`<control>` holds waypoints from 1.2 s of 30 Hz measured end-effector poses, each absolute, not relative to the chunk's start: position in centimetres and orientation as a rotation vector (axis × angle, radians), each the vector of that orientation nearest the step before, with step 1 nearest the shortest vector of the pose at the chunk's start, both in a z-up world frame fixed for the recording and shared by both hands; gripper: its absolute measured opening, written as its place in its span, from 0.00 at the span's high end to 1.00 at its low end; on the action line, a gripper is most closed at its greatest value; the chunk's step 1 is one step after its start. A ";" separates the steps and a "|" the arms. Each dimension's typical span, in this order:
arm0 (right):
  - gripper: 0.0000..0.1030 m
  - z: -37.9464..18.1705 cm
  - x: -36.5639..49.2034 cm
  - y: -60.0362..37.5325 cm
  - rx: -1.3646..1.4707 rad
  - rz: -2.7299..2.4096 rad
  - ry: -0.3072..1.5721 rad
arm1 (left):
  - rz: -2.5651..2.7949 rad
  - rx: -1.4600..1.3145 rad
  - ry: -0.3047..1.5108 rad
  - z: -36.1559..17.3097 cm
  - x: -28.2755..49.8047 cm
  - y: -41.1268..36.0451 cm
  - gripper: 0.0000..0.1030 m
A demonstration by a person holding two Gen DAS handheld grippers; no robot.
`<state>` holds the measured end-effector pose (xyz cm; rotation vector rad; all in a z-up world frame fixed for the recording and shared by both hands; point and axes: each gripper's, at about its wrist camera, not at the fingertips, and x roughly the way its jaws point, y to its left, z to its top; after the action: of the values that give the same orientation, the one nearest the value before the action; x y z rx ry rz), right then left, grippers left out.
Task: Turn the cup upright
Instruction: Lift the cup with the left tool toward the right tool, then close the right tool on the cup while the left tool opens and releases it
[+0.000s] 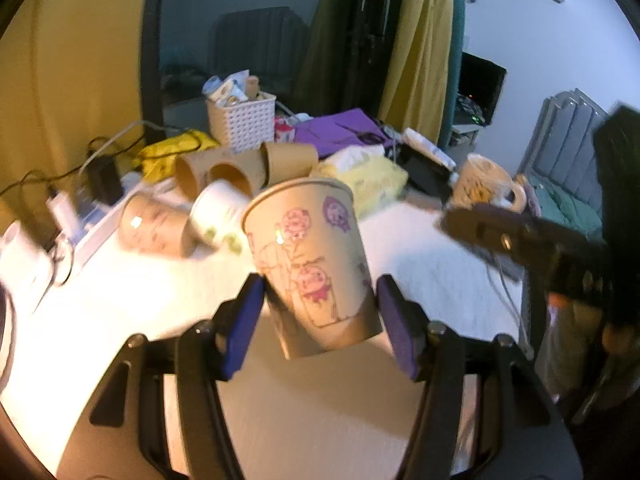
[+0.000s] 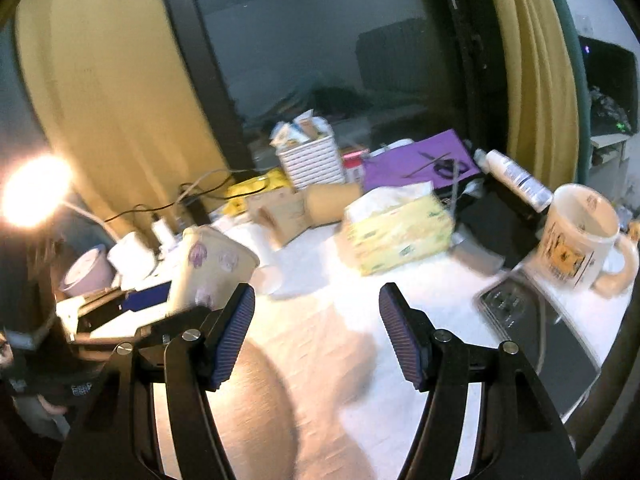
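Cup [image 1: 312,264], pig doodles, no legible writing, gripped mouth-up.

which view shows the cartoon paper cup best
The left wrist view: the cartoon paper cup fills the centre between the left gripper jaws, rim up, drawings readable. The right wrist view catches it only blurred at the left.

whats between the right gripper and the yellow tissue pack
In the right wrist view, only bare white table lies between the open right gripper and the yellow tissue pack; nothing stands in that stretch.
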<state>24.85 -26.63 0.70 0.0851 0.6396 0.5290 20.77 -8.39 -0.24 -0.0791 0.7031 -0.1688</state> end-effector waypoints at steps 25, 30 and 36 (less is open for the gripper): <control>0.28 -2.4 13.6 -18.0 0.271 0.798 0.807 | -0.225 -0.016 0.490 -3.5 5.3 -5.6 0.42; 0.28 -2.8 13.6 -17.5 0.280 0.849 0.843 | -0.258 0.006 0.477 -3.9 4.7 -6.2 0.42; 0.28 -3.3 13.8 -17.8 0.295 0.865 0.855 | -0.284 0.024 0.453 -4.0 4.2 -6.6 0.42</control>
<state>13.83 -17.82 -3.29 0.2952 0.8552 0.8646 4.18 -6.55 -3.98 0.0237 0.4531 -0.2842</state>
